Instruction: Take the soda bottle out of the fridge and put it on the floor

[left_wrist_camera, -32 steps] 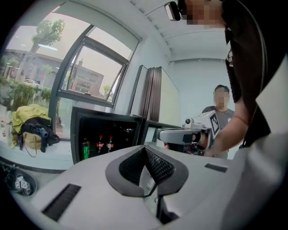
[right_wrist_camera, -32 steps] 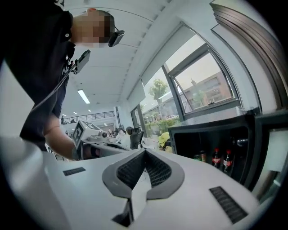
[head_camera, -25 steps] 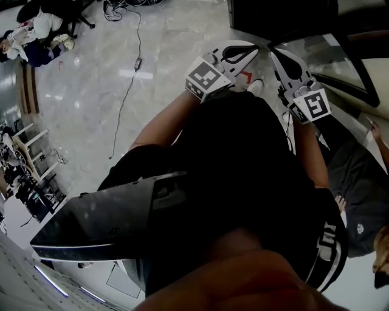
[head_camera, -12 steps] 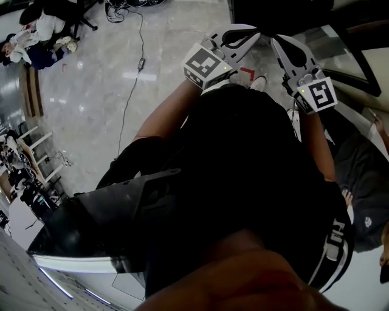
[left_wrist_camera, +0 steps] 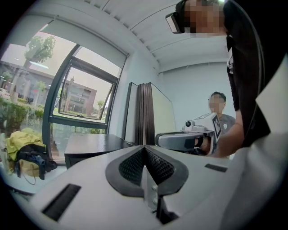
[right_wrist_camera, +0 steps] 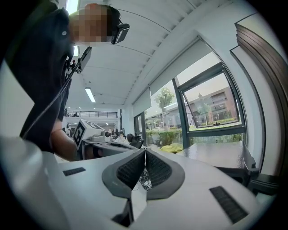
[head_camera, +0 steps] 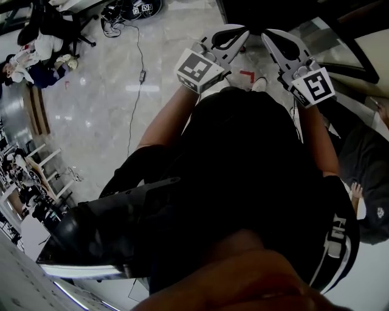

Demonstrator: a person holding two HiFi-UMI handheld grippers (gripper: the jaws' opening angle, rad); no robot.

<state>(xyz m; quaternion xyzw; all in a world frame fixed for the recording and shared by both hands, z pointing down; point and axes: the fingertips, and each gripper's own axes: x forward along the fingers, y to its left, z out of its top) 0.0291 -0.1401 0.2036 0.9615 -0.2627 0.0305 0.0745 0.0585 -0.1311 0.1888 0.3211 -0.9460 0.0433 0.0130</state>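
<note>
Both grippers stand higher in the head view than one second ago, and nearer to the dark cabinet [head_camera: 273, 11] at the top edge. The left gripper [head_camera: 244, 30] has its jaws fully together, pad against pad, with nothing between them; its own view shows this clearly. The right gripper [head_camera: 267, 36] is closed in the same way and also holds nothing. The two are held side by side in front of the person's body, close but apart, and both point about level. Below them lies the pale floor [head_camera: 91, 103] with a thin cable [head_camera: 129, 85] across it. A large window [left_wrist_camera: 85, 96] shows in the left gripper view. The soda bottle appears in no view, so I cannot tell where it is.
</note>
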